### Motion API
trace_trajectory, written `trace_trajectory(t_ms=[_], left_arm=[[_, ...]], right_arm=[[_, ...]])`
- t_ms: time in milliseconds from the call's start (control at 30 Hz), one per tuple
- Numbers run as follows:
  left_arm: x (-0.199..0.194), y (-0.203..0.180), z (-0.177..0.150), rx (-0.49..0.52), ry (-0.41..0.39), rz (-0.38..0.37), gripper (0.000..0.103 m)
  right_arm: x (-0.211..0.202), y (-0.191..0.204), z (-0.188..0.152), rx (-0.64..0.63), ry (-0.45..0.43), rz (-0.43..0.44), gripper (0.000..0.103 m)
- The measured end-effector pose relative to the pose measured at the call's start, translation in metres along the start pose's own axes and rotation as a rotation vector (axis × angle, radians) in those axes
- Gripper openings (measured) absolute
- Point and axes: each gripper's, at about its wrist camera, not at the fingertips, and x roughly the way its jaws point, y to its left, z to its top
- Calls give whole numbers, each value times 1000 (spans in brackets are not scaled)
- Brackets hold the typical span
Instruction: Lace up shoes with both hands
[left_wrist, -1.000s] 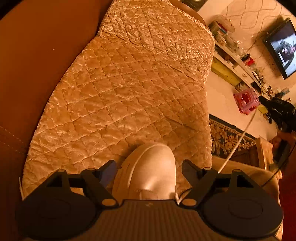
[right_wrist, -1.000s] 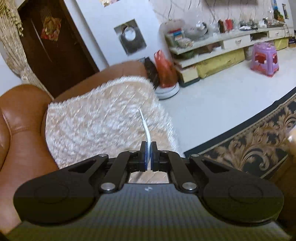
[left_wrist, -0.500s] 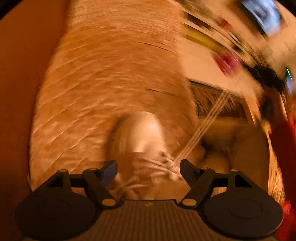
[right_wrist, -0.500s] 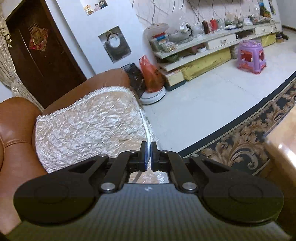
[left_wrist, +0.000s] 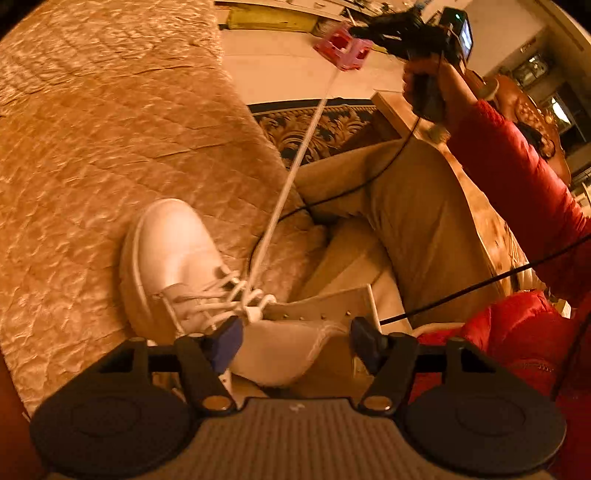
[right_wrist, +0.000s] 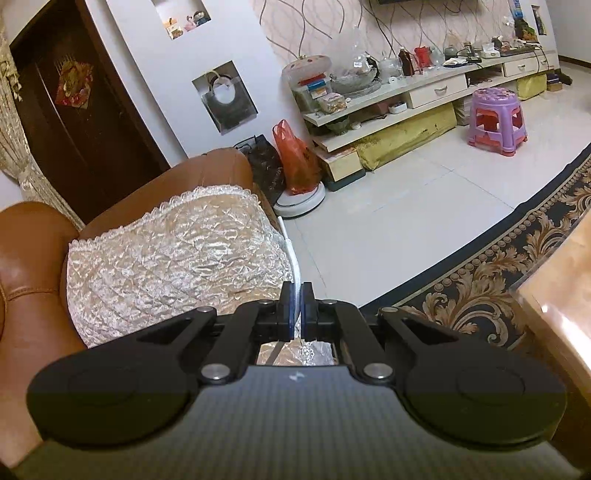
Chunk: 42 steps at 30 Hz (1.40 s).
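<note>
**Right gripper pulling lace taut, left gripper hovering open over shoe**

White smooth-leather sneaker (left_wrist: 173, 258) is lying on a quilted, shiny gold sofa cover (left_wrist: 110, 129), rounded toe pointing away from the camera, tongue and eyelet flap spreading toward the left gripper (left_wrist: 295, 339). Left gripper's jaws are standing wide apart and have just been closing a little; only the soft shoe tongue is showing between them, pads not pressing anything. Flat white shoelace (left_wrist: 295, 162) is running straight and tight from the crisscrossed eyelets up to the right gripper (right_wrist: 297, 308). That gripper is clamping fully on the lace, with the stiff end curving out above the pads. Person's red sleeve (left_wrist: 517, 170) and tan trousers are sitting at right. Brown leather armrest (right_wrist: 26, 266) is bordering the cover.
</note>
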Motion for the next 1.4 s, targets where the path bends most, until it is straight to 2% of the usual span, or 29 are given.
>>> trace_trajectory(t_ms=[133,267,433,567,667,767,833,933,1033,1133,1233,1333,1400], left_arm=[[0,-6,-1,13,-5,-24,71],[1,-8,0,23,-5,-10,73],[0,-14,3,44,11,25,75],[-8,-11,2,35,4,47,76],[-15,1,-1,-9,-15,46,78],[-32,19,-6,-81,-61,57,79],[-46,36,-11,-156,-104,58,81],[-61,62,-24,-276,-167,48,82],[-65,86,-34,-409,-209,25,82],[-56,105,-39,-521,-183,20,81],[-38,98,-37,-484,-99,21,77],[-27,88,-35,-442,-52,15,76],[-22,82,-35,-422,-23,45,76]], right_arm=[[-6,-1,3,12,-3,17,5],[-8,19,-9,-73,77,123,5],[-12,79,-53,-247,219,308,5],[-26,119,-81,-321,315,445,5],[-36,146,-101,-408,430,586,5],[-48,180,-130,-579,572,714,5],[-54,202,-155,-681,654,767,5],[-61,228,-180,-795,757,806,5],[-67,246,-192,-897,813,818,5],[-74,261,-200,-981,857,826,5],[-80,271,-203,-1046,902,818,5],[-79,272,-206,-1062,941,823,5],[-82,273,-206,-1066,990,841,5]])
